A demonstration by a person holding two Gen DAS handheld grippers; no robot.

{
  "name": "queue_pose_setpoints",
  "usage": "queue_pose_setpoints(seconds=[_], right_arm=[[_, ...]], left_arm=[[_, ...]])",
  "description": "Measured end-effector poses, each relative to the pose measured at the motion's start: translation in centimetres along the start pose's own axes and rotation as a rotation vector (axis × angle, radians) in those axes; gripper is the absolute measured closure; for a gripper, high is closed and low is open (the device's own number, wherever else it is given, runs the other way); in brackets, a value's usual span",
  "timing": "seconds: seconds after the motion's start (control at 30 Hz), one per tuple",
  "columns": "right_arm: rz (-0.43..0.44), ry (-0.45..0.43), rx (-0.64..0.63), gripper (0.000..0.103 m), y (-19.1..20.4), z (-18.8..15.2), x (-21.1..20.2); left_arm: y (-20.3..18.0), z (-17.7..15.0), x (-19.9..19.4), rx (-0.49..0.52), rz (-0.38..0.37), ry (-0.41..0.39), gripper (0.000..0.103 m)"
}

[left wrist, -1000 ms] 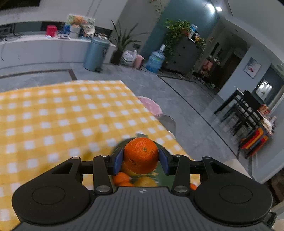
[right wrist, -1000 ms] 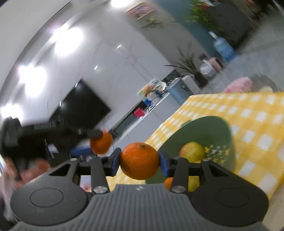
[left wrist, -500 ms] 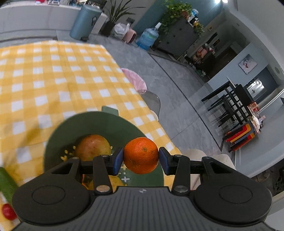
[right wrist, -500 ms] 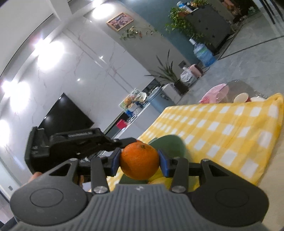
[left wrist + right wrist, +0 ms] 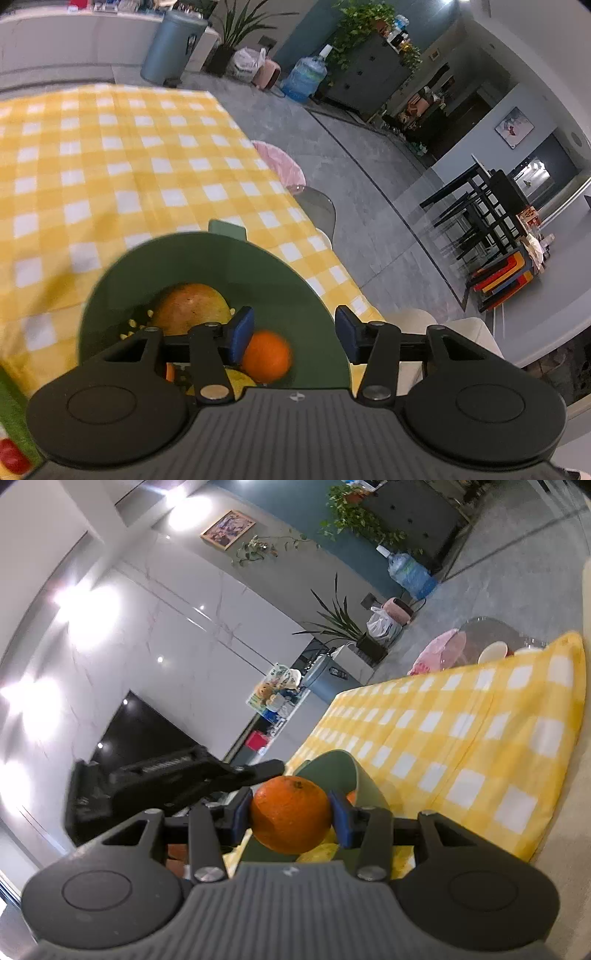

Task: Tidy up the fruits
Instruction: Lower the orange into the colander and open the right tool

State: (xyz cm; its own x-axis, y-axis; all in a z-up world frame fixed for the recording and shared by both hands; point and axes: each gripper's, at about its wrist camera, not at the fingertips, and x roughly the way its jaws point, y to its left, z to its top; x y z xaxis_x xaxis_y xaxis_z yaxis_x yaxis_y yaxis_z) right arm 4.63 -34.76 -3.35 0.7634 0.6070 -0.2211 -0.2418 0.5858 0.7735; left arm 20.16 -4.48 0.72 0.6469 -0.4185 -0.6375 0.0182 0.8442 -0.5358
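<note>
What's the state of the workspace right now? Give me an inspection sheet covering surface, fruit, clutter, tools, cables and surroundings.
Surface: yellow checked tablecloth under a green bowl.
Job's things: released orange blurred inside the bowl beside a mango; second orange in the right tool.
Clutter: red and green items at the left view's lower left corner, unclear.
Grippers: left tool has just been opening, pads clear of the fruit; right tool clamped on its orange near the bowl.
Cables: nothing seen.
Surroundings: bin, water jug, potted plants, dark chairs.
</note>
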Motion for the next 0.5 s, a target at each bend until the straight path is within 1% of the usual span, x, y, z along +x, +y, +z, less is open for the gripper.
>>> queue_pose_setpoints(seconds=[0.13, 0.23, 0.27, 0.33, 0.43, 0.5], right_arm=[[-0.001, 0.014, -0.028, 0.06, 1.0, -0.3, 0.2], [-0.045, 0.035, -0.085, 0.06, 2.3, -0.5, 0.4], [-0.057, 0.038, -0.105, 0.06, 2.7, -0.5, 0.3], [-0.061, 0.035, -0.124, 0.06, 3.2, -0.6, 0.1], [-0.039, 0.02, -0.093, 0.06, 3.2, -0.7, -0.3], [-0.064, 0.025, -0.121, 0.06, 3.7, -0.9, -0.3]], left_arm=[[-0.5, -1.0, -2.9, 0.032, 0.02, -0.031, 0.041], [-0.7, -2.3, -5.2, 0.074, 0.061, -0.061, 0.039], [-0.8, -2.9, -6.2, 0.095, 0.091, -0.079, 0.039], [-0.8, -4.3, -8.2, 0.123, 0.173, -0.142, 0.038], [0.3, -7.4, -11.2, 0.118, 0.286, -0.236, 0.038], [1.4, -9.2, -12.7, 0.099, 0.323, -0.271, 0.038]])
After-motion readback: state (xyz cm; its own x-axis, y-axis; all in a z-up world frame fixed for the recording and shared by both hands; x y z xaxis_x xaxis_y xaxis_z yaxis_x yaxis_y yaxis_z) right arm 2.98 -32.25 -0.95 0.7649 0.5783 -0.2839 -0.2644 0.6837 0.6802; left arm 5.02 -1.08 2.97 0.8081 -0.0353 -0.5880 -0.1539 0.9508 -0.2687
